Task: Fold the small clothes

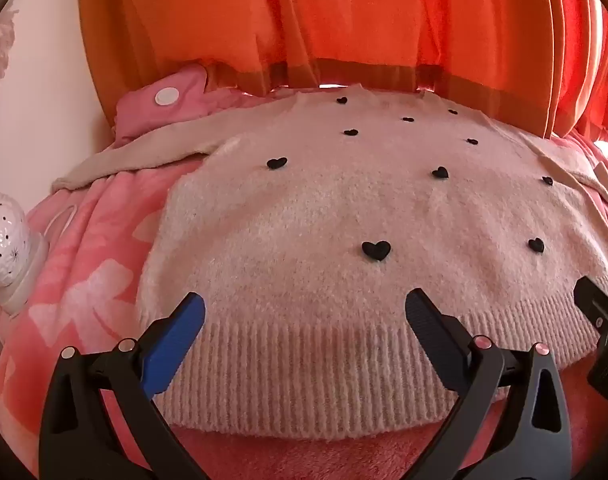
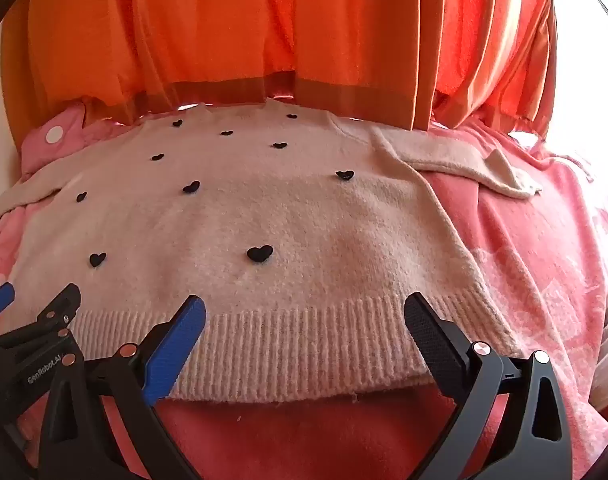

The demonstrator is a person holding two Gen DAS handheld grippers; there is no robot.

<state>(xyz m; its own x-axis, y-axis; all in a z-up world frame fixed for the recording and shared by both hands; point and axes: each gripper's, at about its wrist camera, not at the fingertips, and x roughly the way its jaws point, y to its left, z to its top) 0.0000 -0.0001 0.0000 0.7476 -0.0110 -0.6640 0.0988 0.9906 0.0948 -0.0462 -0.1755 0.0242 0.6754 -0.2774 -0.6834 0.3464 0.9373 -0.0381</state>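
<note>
With the cream heart-dotted sweater [image 1: 344, 208] lying flat on the pink blanket [image 1: 83, 240], the left gripper [image 1: 306, 312] and right gripper [image 2: 304, 312] hover wide open over its ribbed hem [image 2: 304, 344], so the fold seems unstarted; next, pinch the hem

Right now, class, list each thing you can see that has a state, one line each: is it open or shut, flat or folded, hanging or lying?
left gripper: open, holding nothing, over the ribbed hem.
right gripper: open, holding nothing, over the ribbed hem.
sweater: lying flat, unfolded, front up.
left sleeve: spread out sideways.
right sleeve: spread out sideways, cuff rumpled.
blanket: spread under the sweater.
curtain: hanging drawn behind.
</note>
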